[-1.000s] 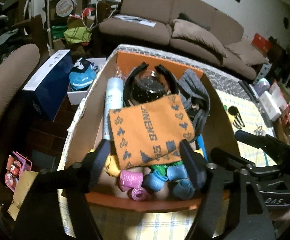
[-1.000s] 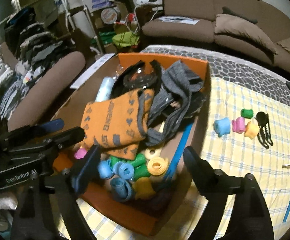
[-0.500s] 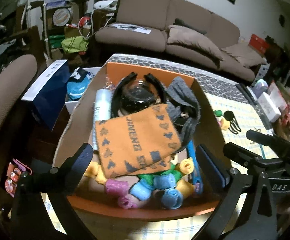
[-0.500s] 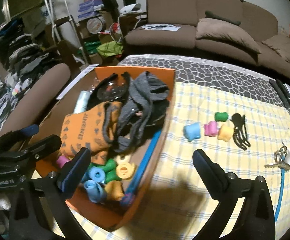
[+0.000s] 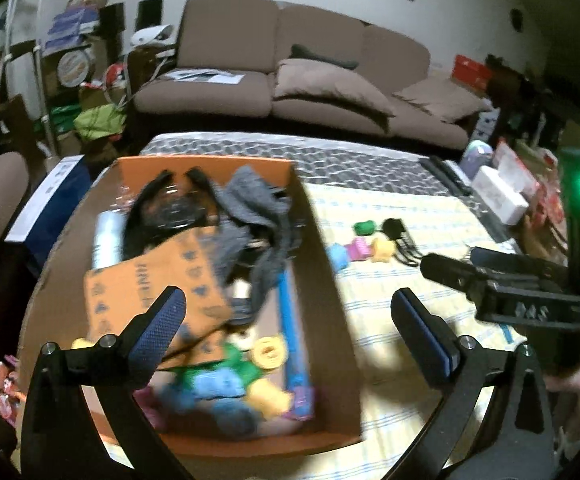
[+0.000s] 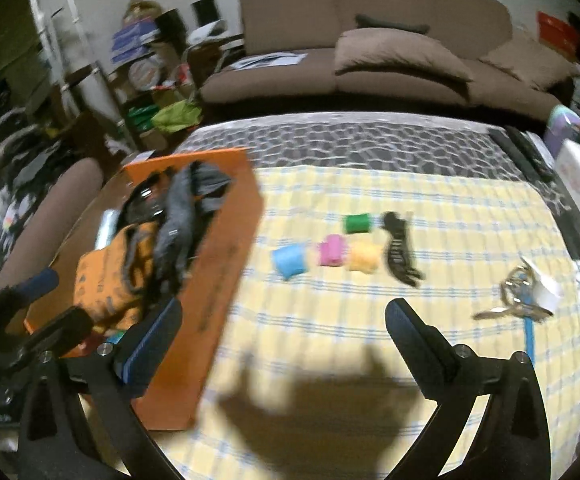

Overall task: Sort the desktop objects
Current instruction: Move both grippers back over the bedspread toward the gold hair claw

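An orange box (image 5: pixel 322 280) sits on the left part of the table and it is full. Inside lie an orange sock (image 5: pixel 149 280), a gray sock (image 5: pixel 257 208), a white bottle (image 5: pixel 107 236), a blue stick (image 5: pixel 292 336) and a pile of small hair rollers (image 5: pixel 225 380) at the near end. A black round thing at the far end is too blurry to name.

To the right of the box, on the yellow checked cloth (image 6: pixel 370 320), four more rollers lie close together: a blue roller (image 6: pixel 289 261), a pink roller (image 6: pixel 332 250), a yellow roller (image 6: pixel 364 257) and a green roller (image 6: pixel 356 223) just behind them. A black hair clip (image 6: pixel 400 249) lies just right of them. Farther right is a bunch of keys (image 6: pixel 520 300) on a blue strap.

The left gripper (image 5: pixel 287 312) hangs over the near right side of the box, its jaws spread wide and holding nothing. The right gripper (image 6: pixel 283 328) hangs over the cloth, near the box, jaws spread wide too, with nothing between them.

A brown sofa (image 6: pixel 370 40) stands behind the table.
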Available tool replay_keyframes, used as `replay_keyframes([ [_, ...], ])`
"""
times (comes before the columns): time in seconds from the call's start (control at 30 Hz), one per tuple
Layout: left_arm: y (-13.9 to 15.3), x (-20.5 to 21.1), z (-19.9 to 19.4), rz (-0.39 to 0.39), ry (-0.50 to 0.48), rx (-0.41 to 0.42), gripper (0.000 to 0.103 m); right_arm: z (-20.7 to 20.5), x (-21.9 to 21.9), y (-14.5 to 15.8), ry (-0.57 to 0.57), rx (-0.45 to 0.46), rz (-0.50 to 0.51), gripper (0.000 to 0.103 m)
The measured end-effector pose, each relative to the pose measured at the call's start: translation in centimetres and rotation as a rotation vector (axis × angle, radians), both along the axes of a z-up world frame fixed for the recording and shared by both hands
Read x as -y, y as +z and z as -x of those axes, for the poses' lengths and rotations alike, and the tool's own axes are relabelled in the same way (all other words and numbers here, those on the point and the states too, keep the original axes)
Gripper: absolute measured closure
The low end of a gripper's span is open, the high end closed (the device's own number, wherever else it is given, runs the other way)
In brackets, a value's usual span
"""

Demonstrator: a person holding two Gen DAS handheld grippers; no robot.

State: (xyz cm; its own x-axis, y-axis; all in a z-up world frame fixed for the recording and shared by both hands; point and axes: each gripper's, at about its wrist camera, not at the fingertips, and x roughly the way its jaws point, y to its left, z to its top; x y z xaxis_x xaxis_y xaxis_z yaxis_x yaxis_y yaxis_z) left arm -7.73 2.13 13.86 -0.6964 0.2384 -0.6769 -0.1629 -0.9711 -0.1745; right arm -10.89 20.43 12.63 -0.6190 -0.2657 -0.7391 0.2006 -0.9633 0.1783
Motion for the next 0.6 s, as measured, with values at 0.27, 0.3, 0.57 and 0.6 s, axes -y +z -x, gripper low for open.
replay_keyframes([
  [0.27,-0.5,-5.3,0.5,0.008,-0.083,-0.016,0.0,0.6,-8.6,-0.2,-0.172,0.015,0.026,0.001],
  [0.3,-0.6,-5.9,0.5,0.012,-0.093,-0.02,0.0,0.7,-9.5,-0.4,-0.187,0.017,0.026,0.001],
  [0.57,-1.6,-10.1,0.9,0.019,-0.15,-0.013,0.0,0.7,-16.5,-1.7,-0.306,0.034,-0.007,0.001],
  [0.6,-1.7,-10.6,0.9,0.018,-0.158,-0.014,0.0,0.8,-17.2,-1.9,-0.316,0.038,-0.012,0.001],
])
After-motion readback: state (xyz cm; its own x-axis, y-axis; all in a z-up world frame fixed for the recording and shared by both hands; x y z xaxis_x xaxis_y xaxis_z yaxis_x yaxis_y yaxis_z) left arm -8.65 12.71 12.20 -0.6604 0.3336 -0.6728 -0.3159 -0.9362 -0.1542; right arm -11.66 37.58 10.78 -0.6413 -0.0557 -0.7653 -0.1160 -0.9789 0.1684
